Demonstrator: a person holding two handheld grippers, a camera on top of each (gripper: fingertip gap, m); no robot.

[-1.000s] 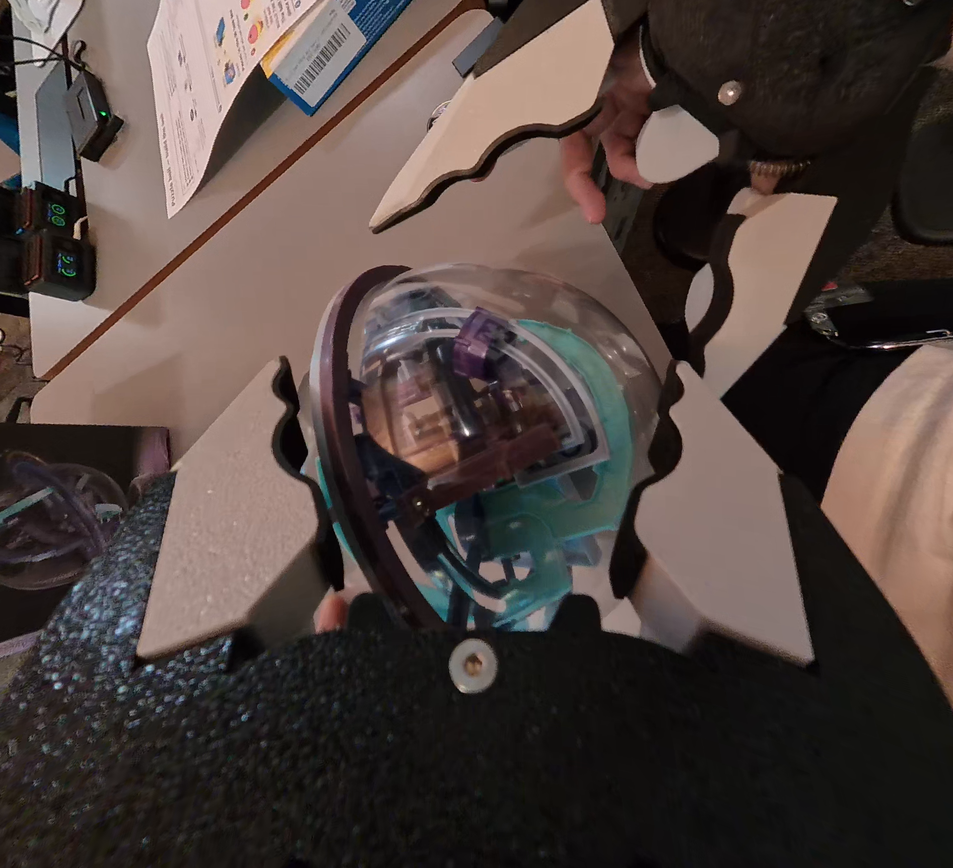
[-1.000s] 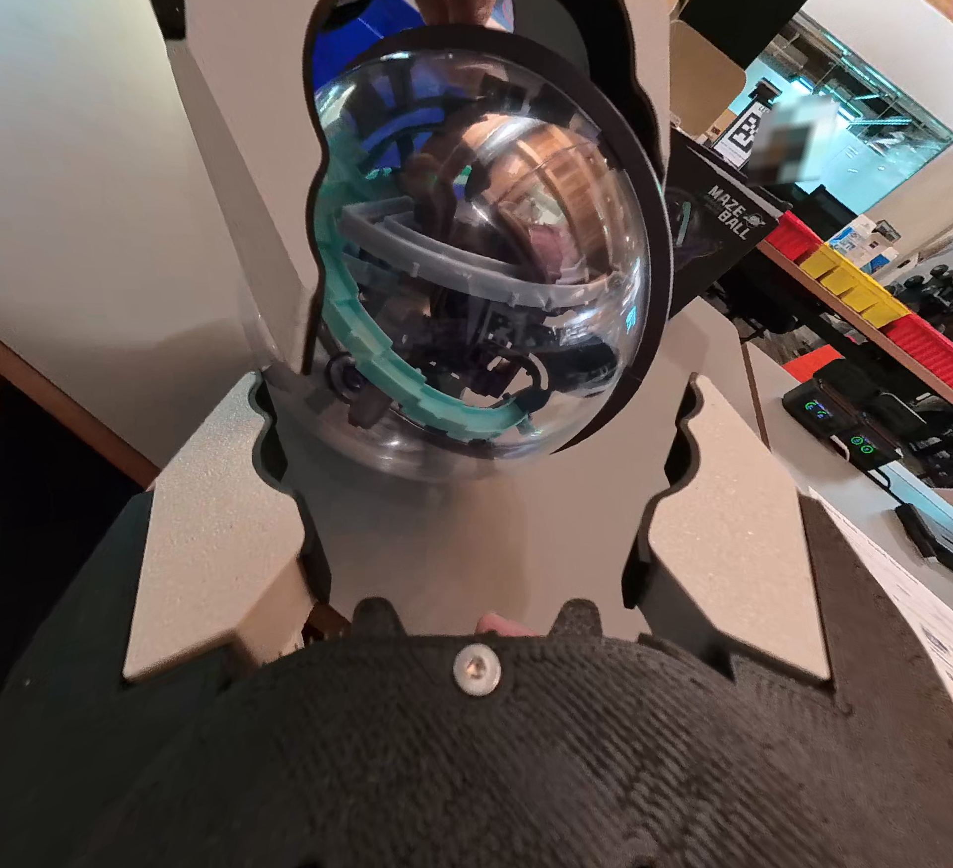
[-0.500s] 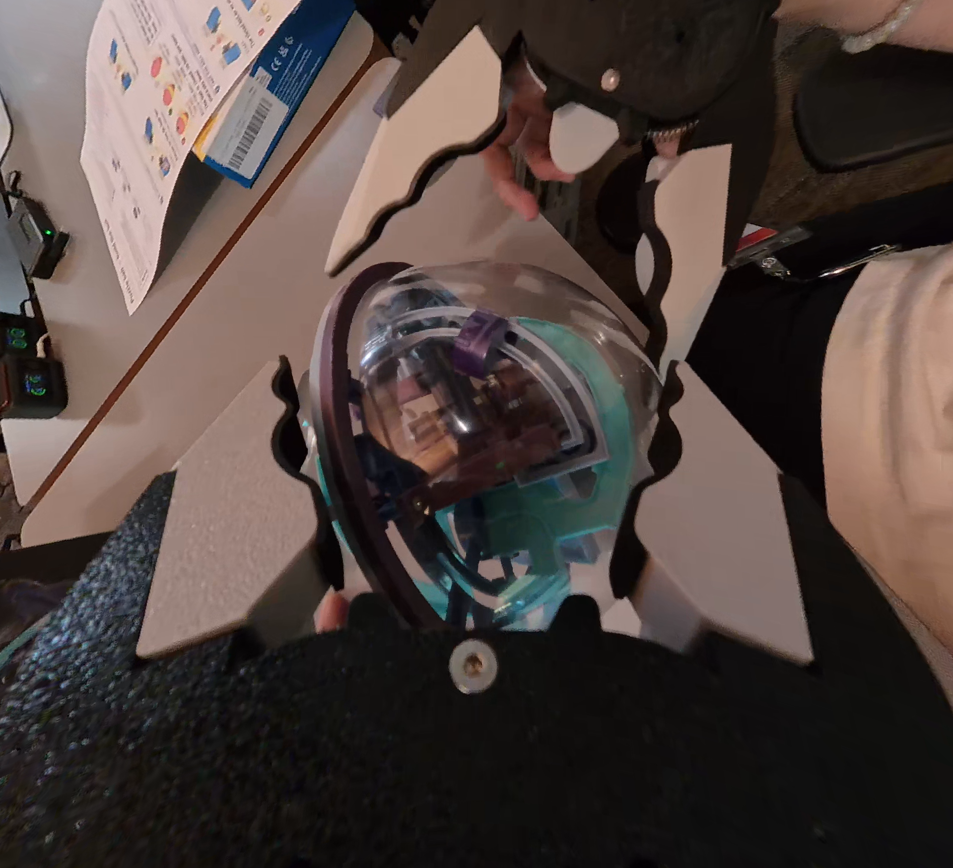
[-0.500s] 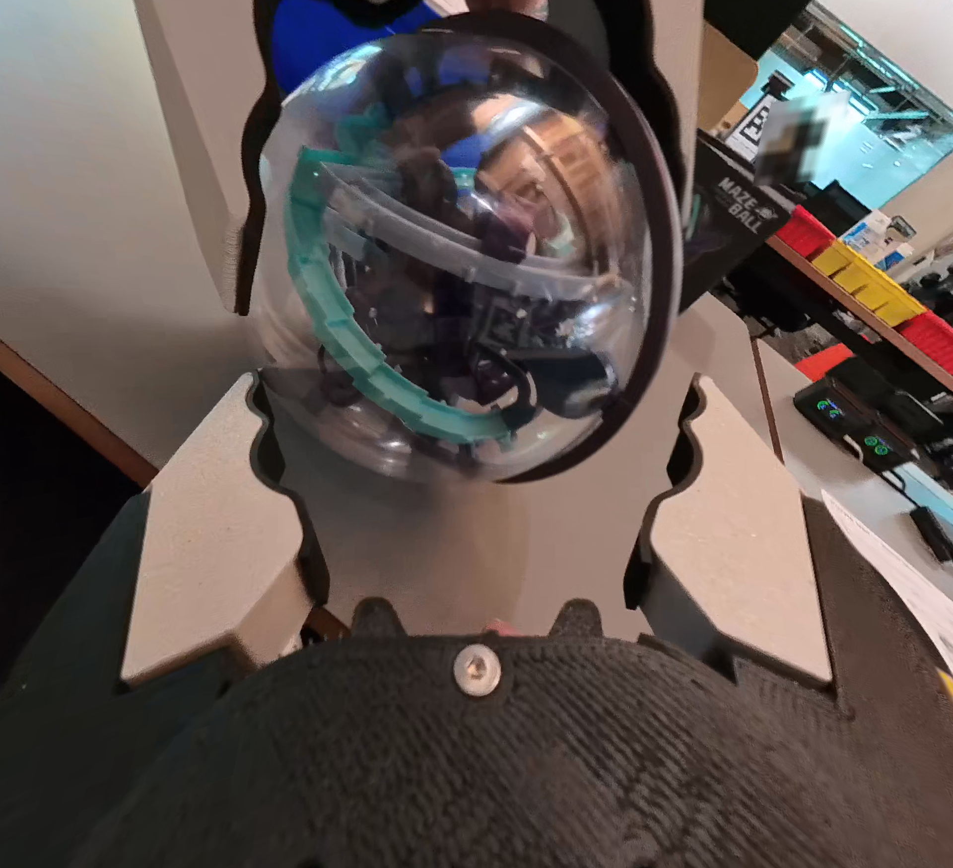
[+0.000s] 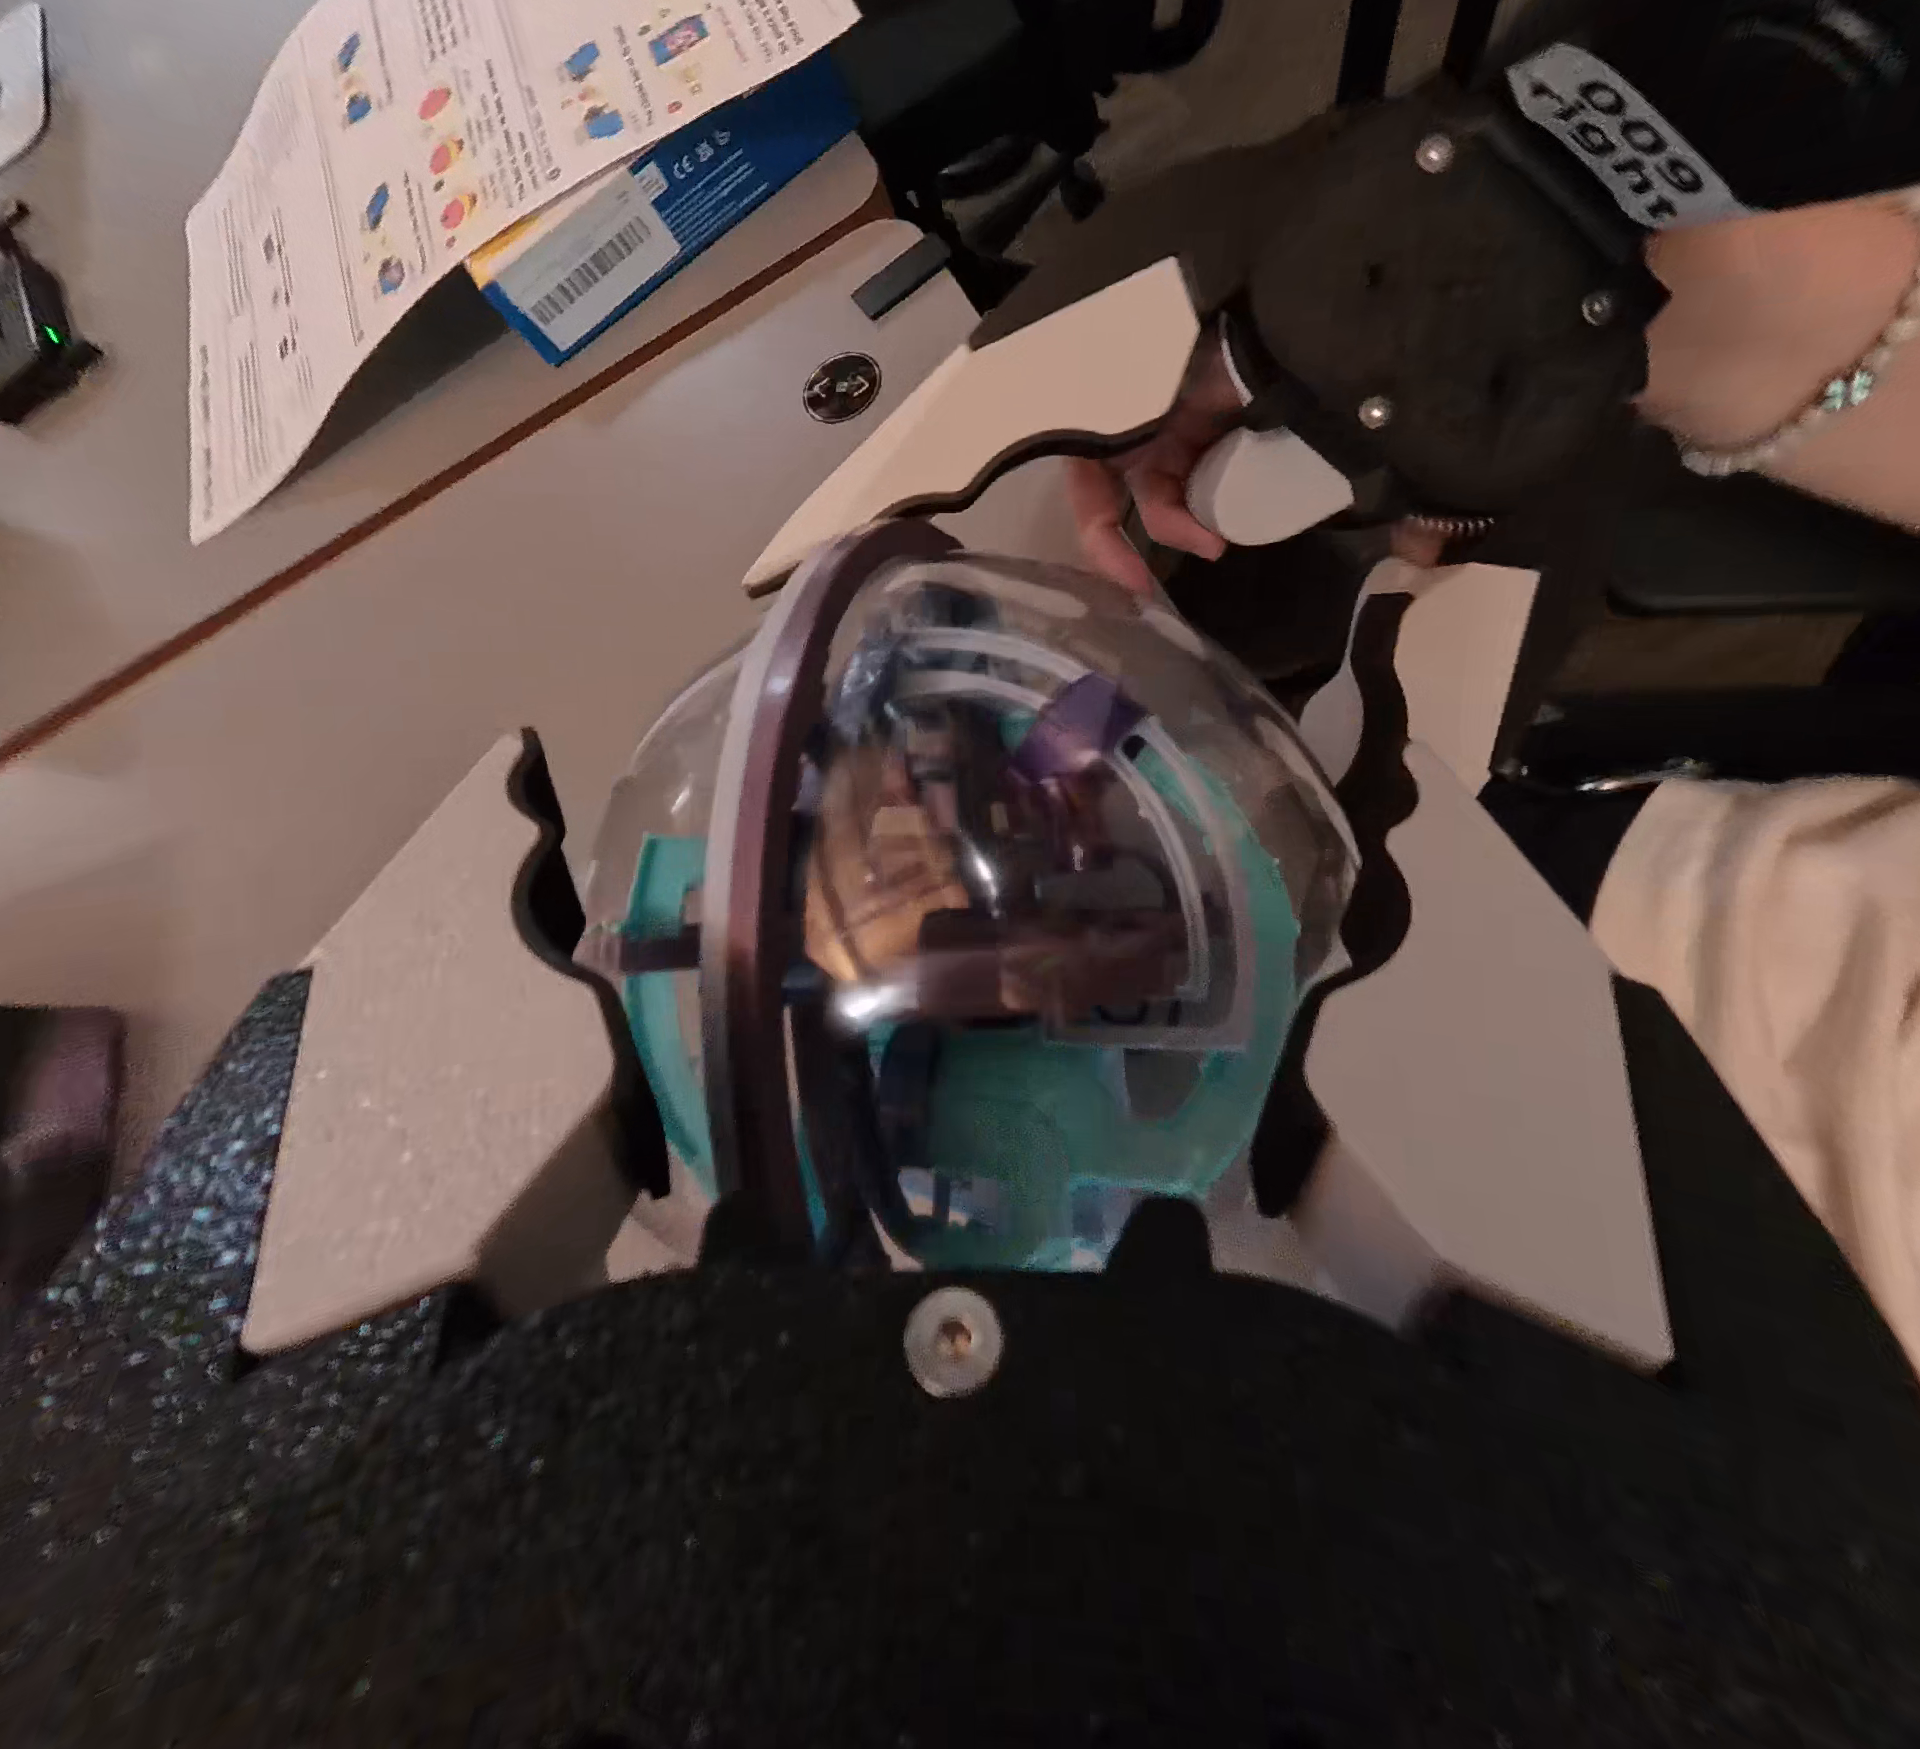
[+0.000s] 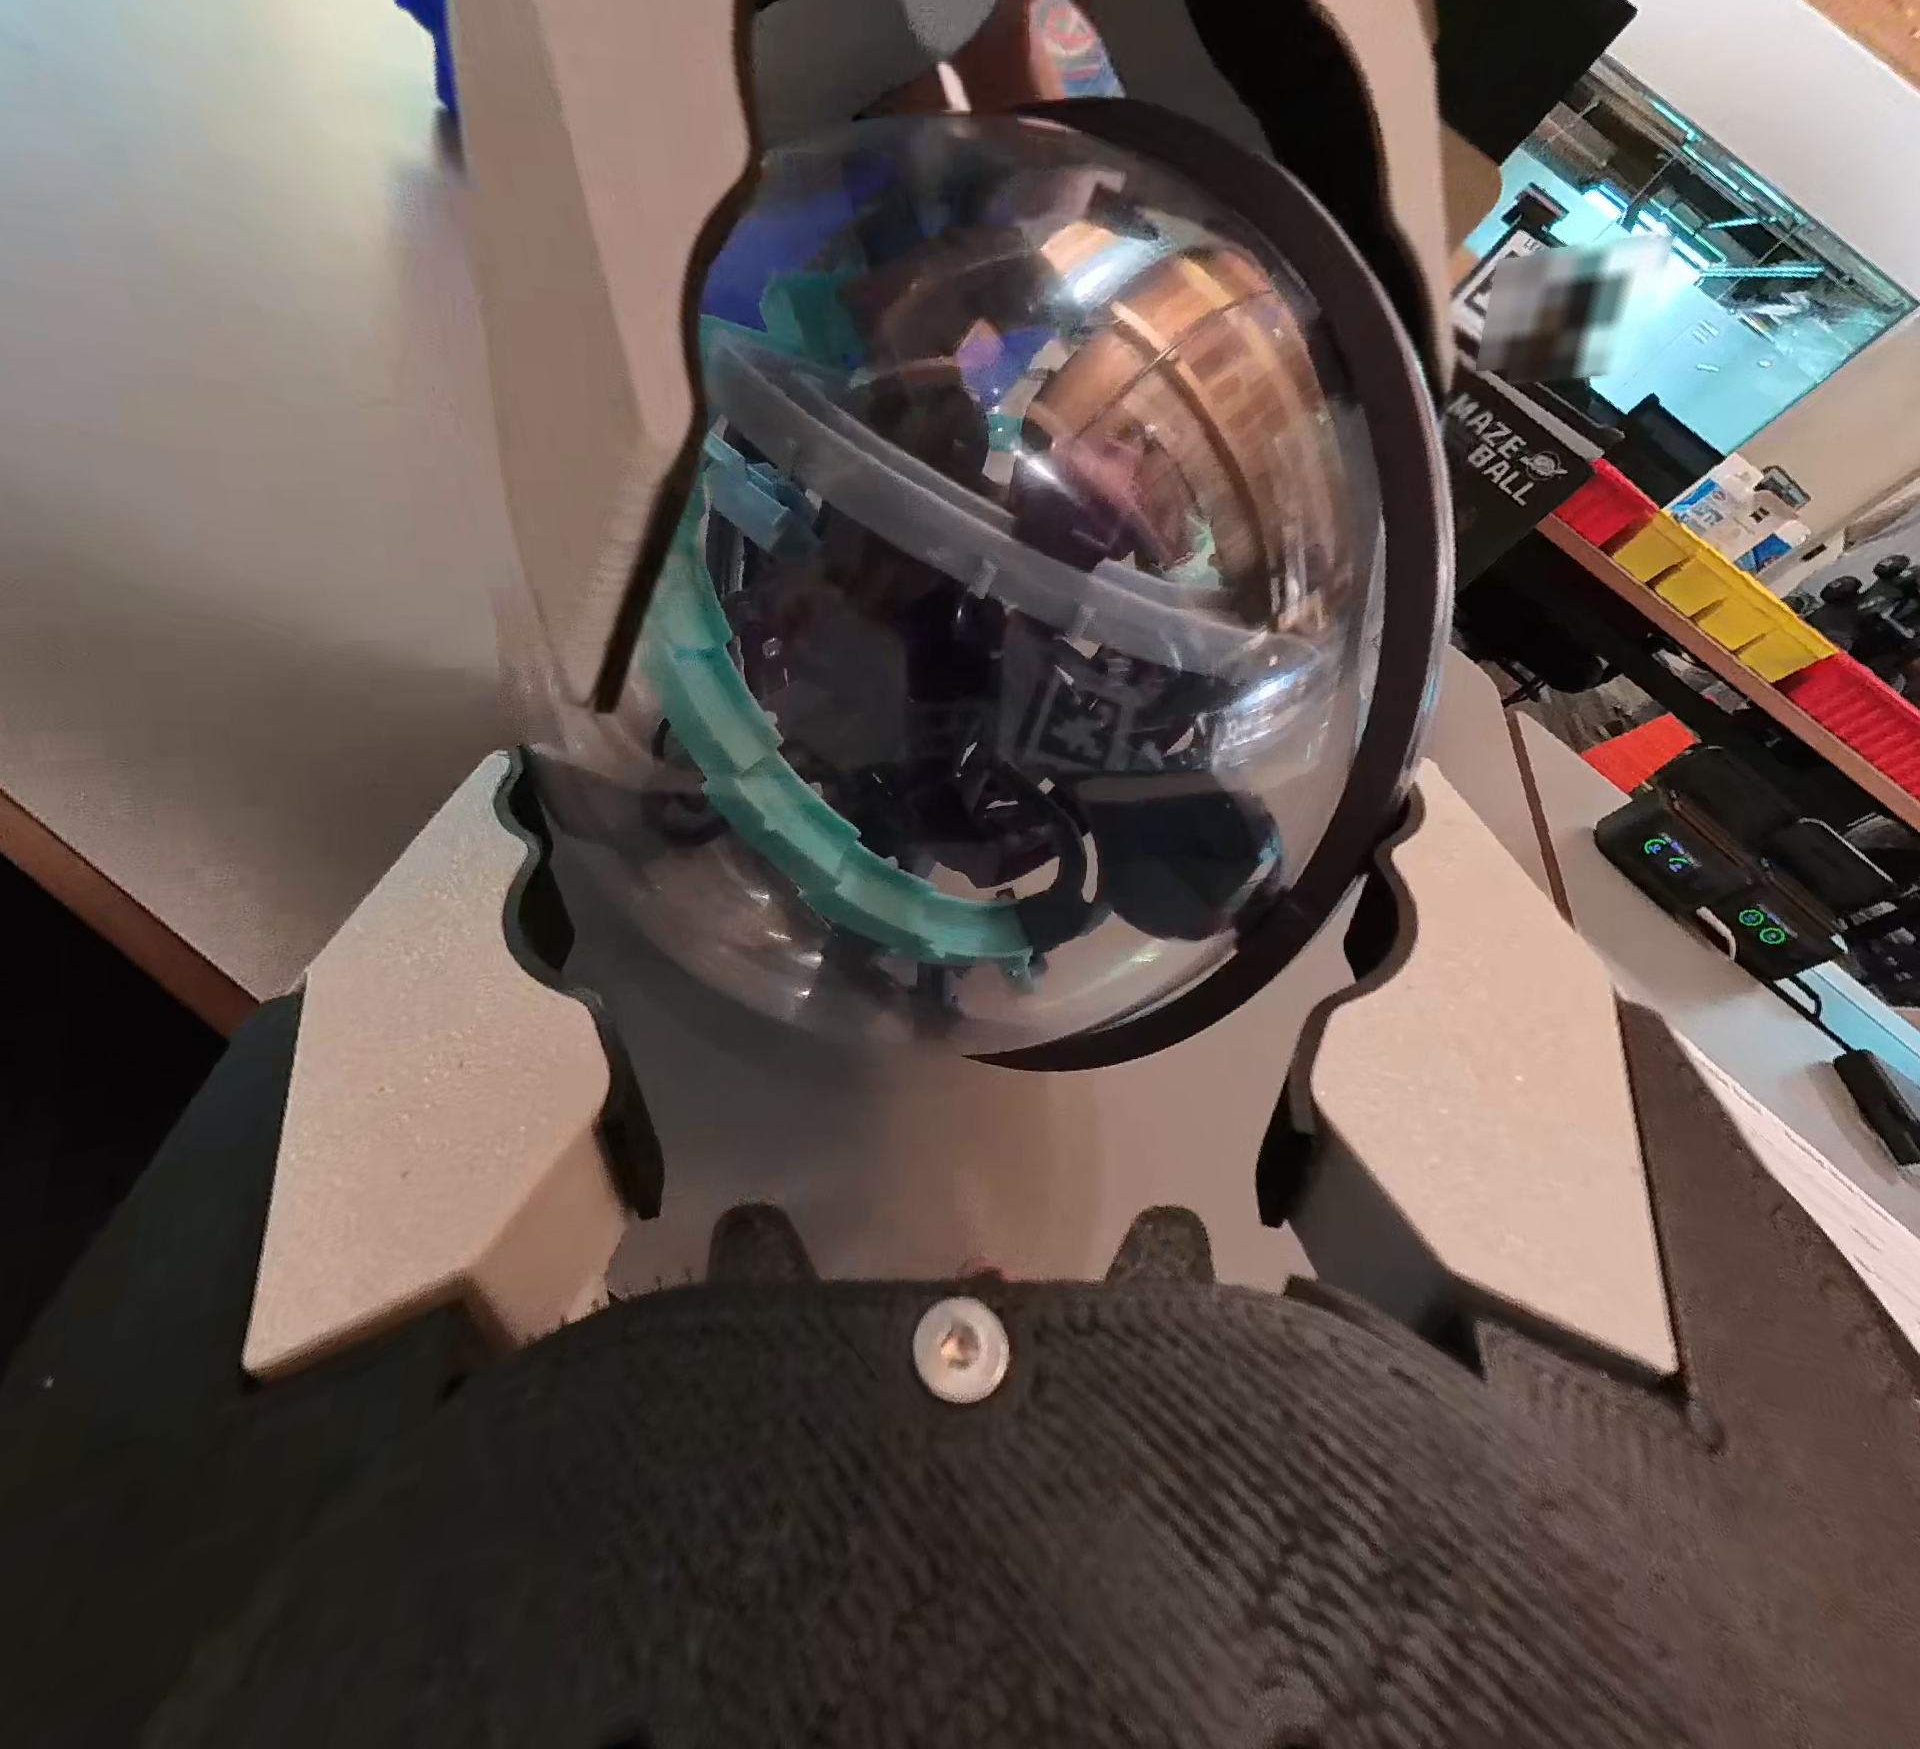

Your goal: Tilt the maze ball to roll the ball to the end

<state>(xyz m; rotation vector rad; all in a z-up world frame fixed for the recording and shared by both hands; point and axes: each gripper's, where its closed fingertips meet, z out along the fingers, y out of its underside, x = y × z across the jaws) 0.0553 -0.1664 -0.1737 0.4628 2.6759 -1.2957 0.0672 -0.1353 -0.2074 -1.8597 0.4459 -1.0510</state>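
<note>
The maze ball (image 5: 987, 868) is a clear sphere with a dark ring and teal, grey and purple tracks inside. My left gripper (image 5: 956, 764) is shut on it, one finger on each side, and holds it above the table. In the right wrist view the maze ball (image 6: 1039, 608) fills the middle, with the left gripper's fingers (image 6: 582, 193) behind it. My right gripper (image 6: 956, 780) is open, its tips level with the ball's near sides. It also shows in the left wrist view (image 5: 1060, 593), facing the ball. I cannot make out the small ball inside.
A grey table (image 5: 416, 608) lies below, with a printed sheet (image 5: 499, 141) over a blue box (image 5: 675, 224). A person's sleeve (image 5: 1766, 972) is at the right. A black box (image 6: 1496, 494), chargers with green lights (image 6: 1714, 889) and coloured bins (image 6: 1714, 577) stand behind.
The right gripper has come closer, so its tips now flank the ball. The ball has turned in the left gripper, and its dark ring has shifted toward the middle.
</note>
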